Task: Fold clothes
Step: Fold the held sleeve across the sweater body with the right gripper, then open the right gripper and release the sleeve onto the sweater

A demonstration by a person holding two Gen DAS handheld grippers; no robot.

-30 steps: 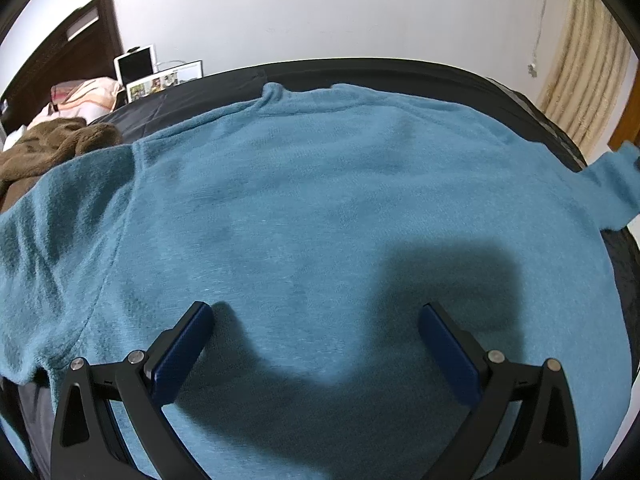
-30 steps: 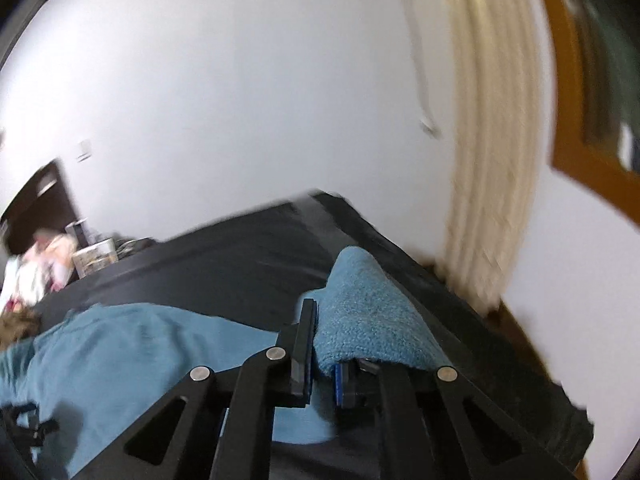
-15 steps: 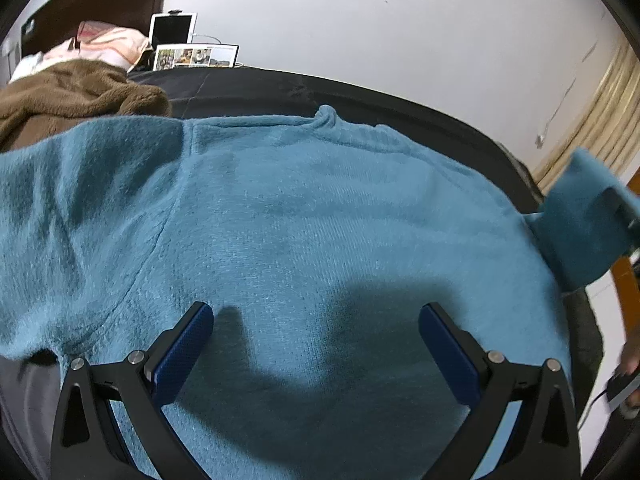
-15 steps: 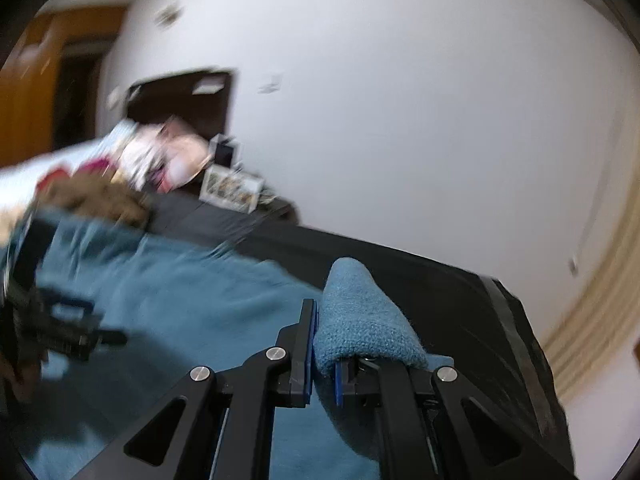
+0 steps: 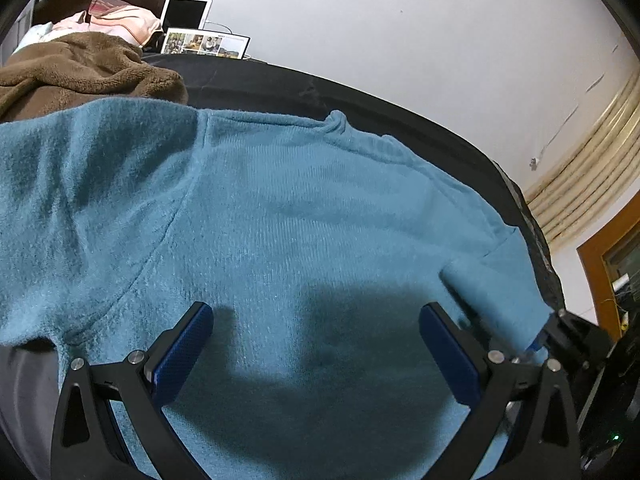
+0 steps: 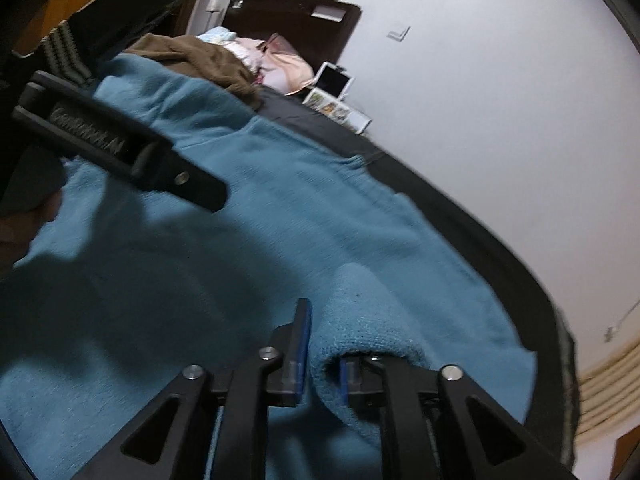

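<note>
— Where is the garment found?

— A fuzzy teal-blue knitted sweater (image 5: 304, 216) is spread flat over a dark, black-covered bed (image 5: 400, 120), its neckline turned toward the white wall. One sleeve is laid out to the left side in the left wrist view.

— How is the left gripper (image 5: 316, 344) set?

— Its jaws are spread wide above the lower body of the sweater, and no cloth is caught between the blue pads (image 5: 184, 344).

— And the right gripper (image 6: 324, 356)?

— It is drawn narrow, and the folded end of the sweater's right sleeve (image 6: 360, 320) is clamped between its blue-lined fingers. The sleeve is carried over the body of the sweater; in the left wrist view it is seen as a blurred teal flap (image 5: 496, 292) beside the right finger.

— What else is seen on the bed?

— A brown fleece blanket (image 5: 80, 68) is heaped at the far left, pink bedding (image 5: 120, 20) is piled behind it, and a white tablet (image 5: 186, 12) and a strip of photographs (image 5: 204, 44) are propped near the wall.
</note>
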